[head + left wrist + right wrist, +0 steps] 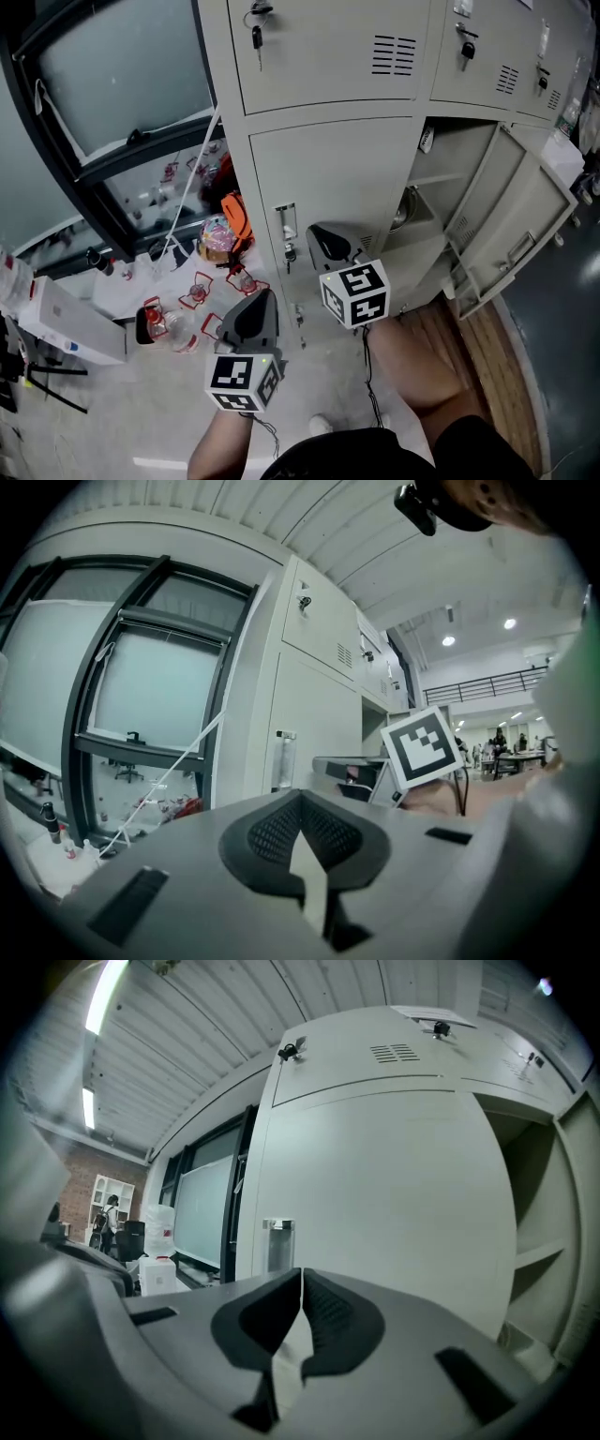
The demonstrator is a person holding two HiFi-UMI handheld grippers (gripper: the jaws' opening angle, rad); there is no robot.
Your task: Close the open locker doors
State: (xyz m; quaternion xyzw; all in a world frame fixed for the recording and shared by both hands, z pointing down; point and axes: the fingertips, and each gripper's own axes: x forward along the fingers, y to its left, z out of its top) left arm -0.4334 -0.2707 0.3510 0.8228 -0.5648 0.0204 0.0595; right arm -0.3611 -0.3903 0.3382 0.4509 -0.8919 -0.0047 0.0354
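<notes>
Head view: open locker door hangs swung out at lower right, its compartment exposed w/ a shelf inside. Right gripper sits in front of the closed door just left of that compartment. Left gripper is lower, nearer the window.

Left gripper view: jaws together, nothing btwn them; right gripper alongside.

Right gripper view: jaws together, empty, aimed at the closed door near its latch plate; compartment at far right. Prob. kept shut so a blunt tip can push the open locker door, which means reaching rightward.
</notes>
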